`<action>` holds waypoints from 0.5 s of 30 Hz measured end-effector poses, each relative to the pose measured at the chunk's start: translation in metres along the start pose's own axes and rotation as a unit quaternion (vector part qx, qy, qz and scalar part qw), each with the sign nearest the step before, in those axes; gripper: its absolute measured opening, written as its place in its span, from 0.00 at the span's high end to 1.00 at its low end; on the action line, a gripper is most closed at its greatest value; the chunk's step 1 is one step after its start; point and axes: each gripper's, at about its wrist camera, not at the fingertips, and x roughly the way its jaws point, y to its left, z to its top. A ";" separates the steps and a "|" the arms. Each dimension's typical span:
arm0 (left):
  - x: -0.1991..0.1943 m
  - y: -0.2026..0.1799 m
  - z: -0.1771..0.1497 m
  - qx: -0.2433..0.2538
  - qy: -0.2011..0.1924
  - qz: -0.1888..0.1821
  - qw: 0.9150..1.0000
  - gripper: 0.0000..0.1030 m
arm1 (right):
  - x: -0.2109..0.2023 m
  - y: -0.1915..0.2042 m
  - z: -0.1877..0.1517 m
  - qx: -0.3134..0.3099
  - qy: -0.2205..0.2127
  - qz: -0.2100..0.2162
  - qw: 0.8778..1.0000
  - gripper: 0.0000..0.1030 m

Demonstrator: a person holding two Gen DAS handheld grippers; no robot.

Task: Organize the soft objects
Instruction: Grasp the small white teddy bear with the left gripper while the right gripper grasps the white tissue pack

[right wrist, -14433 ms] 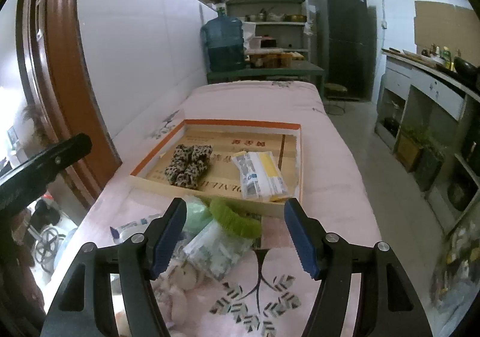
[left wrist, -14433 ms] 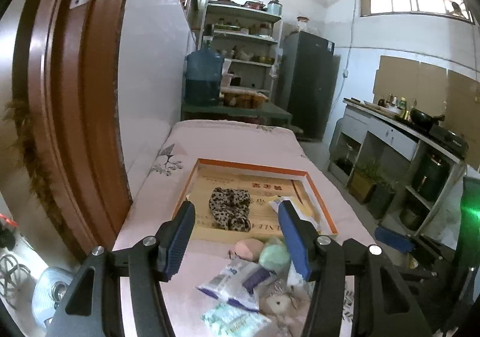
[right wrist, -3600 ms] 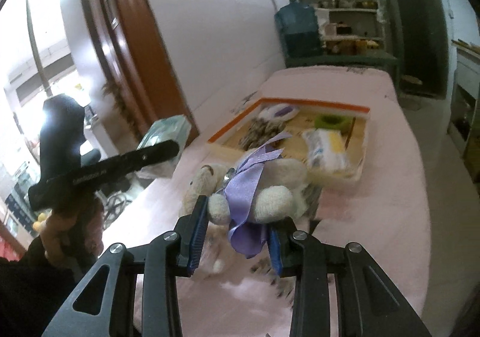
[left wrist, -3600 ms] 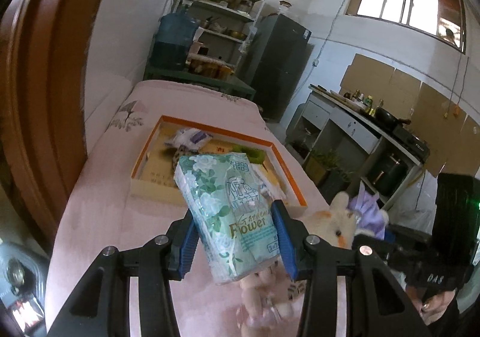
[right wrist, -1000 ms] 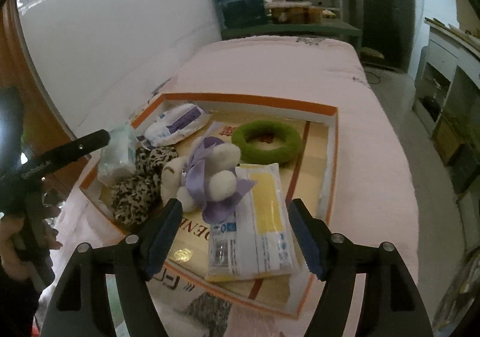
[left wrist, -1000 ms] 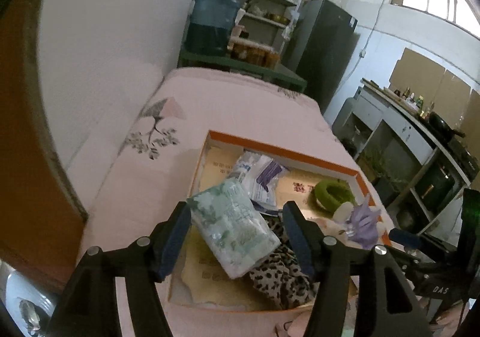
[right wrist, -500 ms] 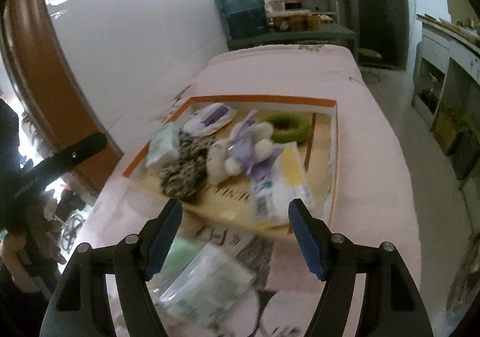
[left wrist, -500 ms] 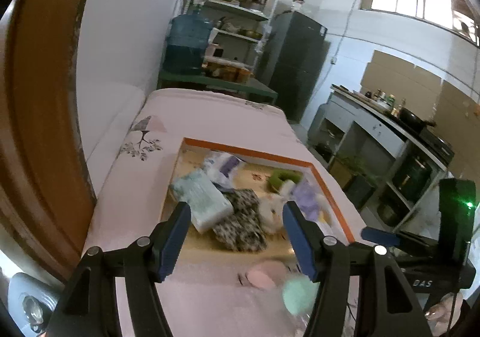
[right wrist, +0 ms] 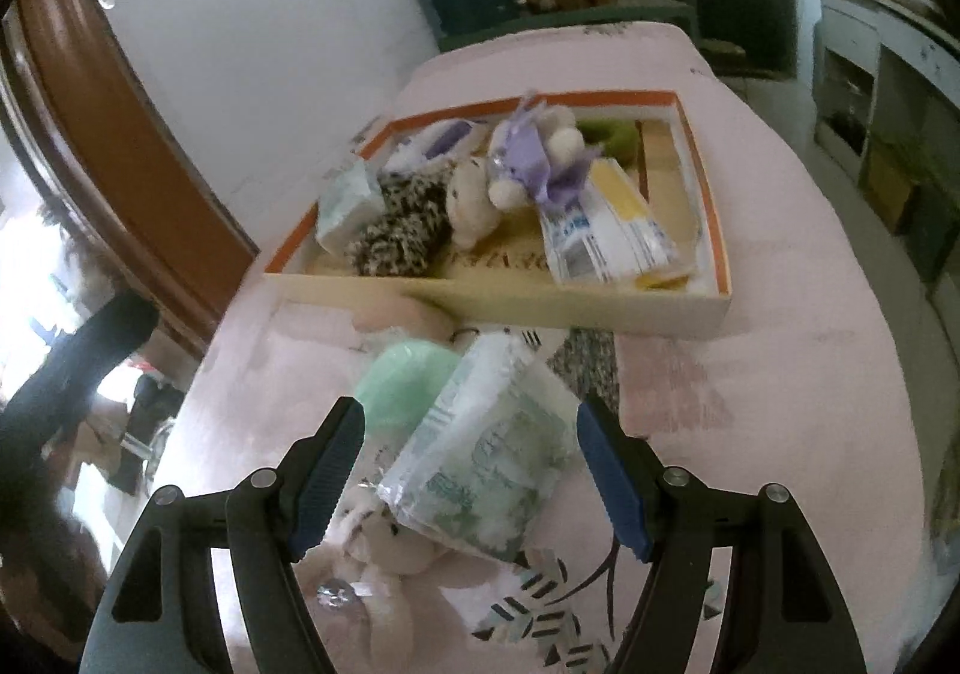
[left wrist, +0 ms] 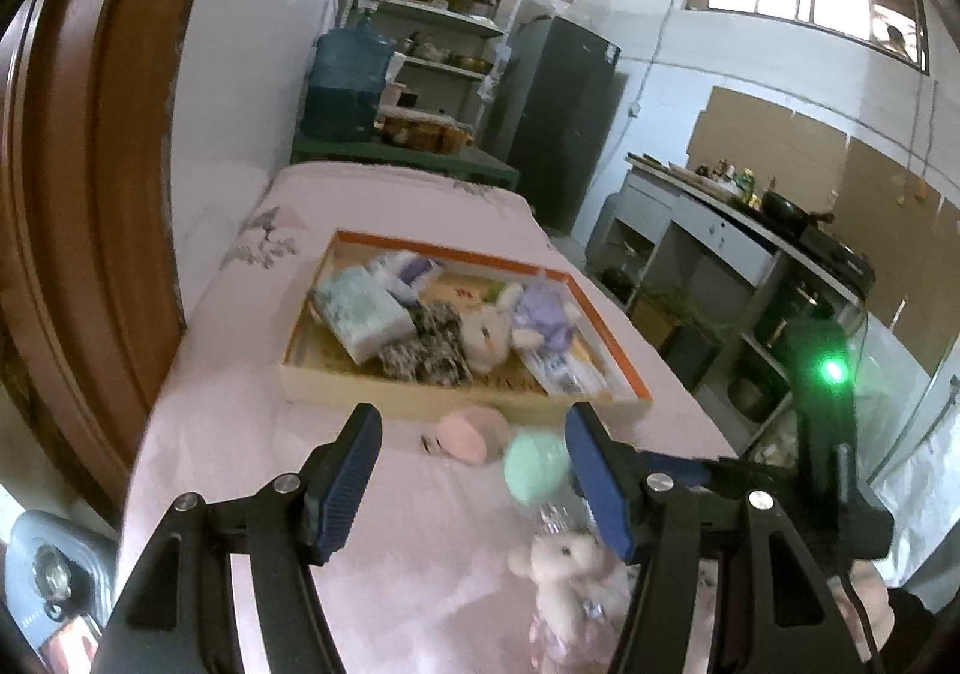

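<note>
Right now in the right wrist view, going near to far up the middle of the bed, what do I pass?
Pink plush toy → green-patterned tissue pack → mint-green round item → tray's near wall → leopard-print cloth → green ring.

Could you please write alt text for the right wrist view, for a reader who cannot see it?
The open right gripper hovers over a clear tissue pack lying on a pink bedspread, beside a mint green pad and a small cream plush toy. Beyond them, an orange-rimmed tray holds a purple-ribboned plush bunny, leopard-print fabric, wipe packets and a green ring.
</note>
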 end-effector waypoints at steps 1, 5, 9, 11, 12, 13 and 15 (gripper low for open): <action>0.002 -0.002 -0.005 -0.001 0.009 -0.007 1.000 0.38 | 0.002 -0.002 -0.001 0.003 0.003 -0.001 1.000 0.27; 0.011 -0.009 -0.028 0.001 0.040 -0.026 0.999 0.38 | 0.012 -0.006 -0.007 0.018 0.020 -0.002 1.000 0.28; 0.021 -0.019 -0.049 0.014 0.065 -0.025 0.997 0.39 | 0.015 -0.013 -0.009 0.033 0.024 0.009 0.999 0.28; 0.026 -0.021 -0.057 0.013 0.081 -0.040 0.996 0.39 | 0.016 -0.018 -0.010 0.041 0.027 0.018 0.999 0.27; 0.028 -0.023 -0.062 0.014 0.088 -0.044 0.995 0.39 | 0.017 -0.020 -0.010 0.044 0.031 0.023 0.998 0.27; 0.028 -0.027 -0.066 0.018 0.093 -0.044 0.995 0.39 | 0.018 -0.022 -0.010 0.046 0.035 0.026 0.998 0.29; 0.031 -0.034 -0.074 0.033 0.105 -0.045 0.993 0.39 | 0.019 -0.023 -0.011 0.045 0.038 0.027 0.998 0.38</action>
